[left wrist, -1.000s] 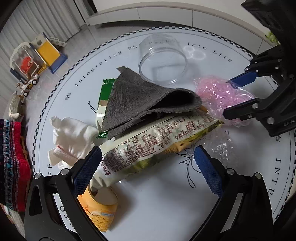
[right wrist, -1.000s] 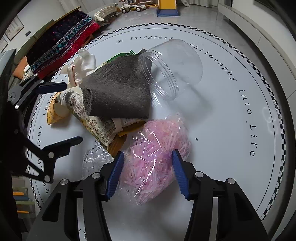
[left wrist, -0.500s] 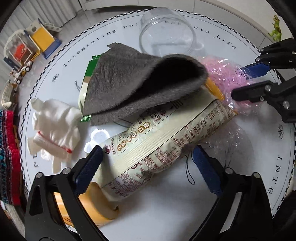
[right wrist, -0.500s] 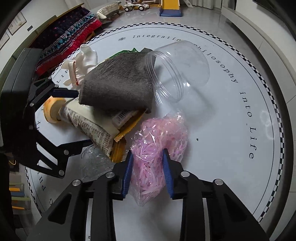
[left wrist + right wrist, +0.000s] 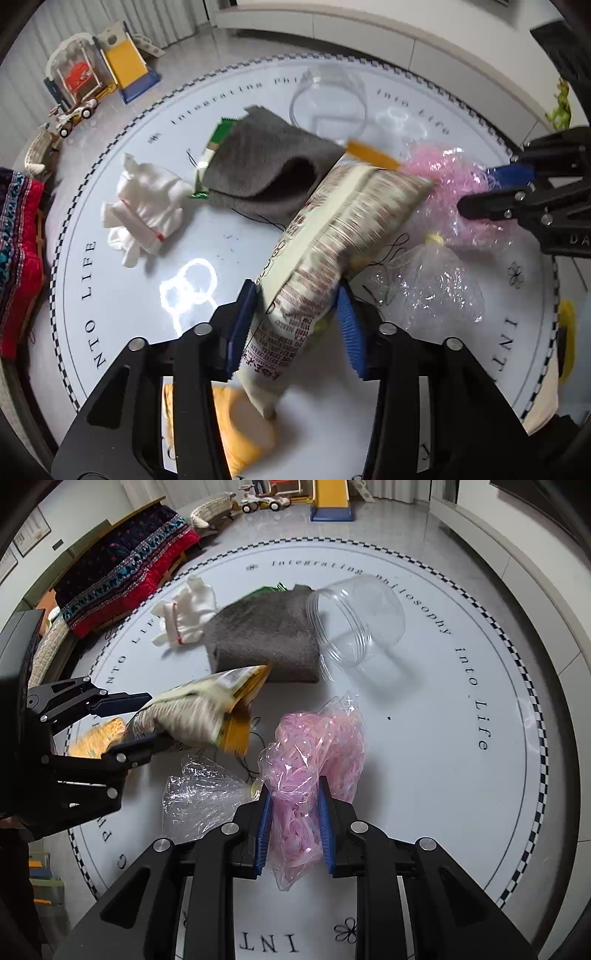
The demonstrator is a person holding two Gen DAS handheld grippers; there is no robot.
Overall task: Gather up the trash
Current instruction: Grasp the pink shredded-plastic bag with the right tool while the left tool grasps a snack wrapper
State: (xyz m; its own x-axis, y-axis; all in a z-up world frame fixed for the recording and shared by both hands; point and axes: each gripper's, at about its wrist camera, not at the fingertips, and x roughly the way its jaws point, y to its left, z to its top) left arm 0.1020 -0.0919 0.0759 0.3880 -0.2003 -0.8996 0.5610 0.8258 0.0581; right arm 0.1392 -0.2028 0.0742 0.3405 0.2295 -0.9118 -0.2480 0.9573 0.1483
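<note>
A cream printed snack bag (image 5: 332,229) sits between the blue pads of my left gripper (image 5: 295,291). Its jaws are closing and the pads press on the bag's lower end, which is tilted up off the round white table (image 5: 110,295). In the right wrist view the same bag (image 5: 192,716) hangs blurred in the left gripper (image 5: 133,720). My right gripper (image 5: 294,794) has its jaws closing on a pink bag of shredded plastic (image 5: 317,738), pinched between the pads. A crumpled clear plastic bag (image 5: 199,794) lies just left of it.
A grey cloth (image 5: 266,166) covers a green wrapper (image 5: 218,140) at mid table. Behind it a clear jar (image 5: 358,616) lies on its side. A white glove (image 5: 147,210) lies left, and a yellow paper cup (image 5: 240,417) rests under the left gripper. Toys and a red blanket are beyond the table.
The left jaws came in from wide open onto the snack bag and lifted it from under the grey cloth. The right jaws narrowed on the pink bag and raised it slightly.
</note>
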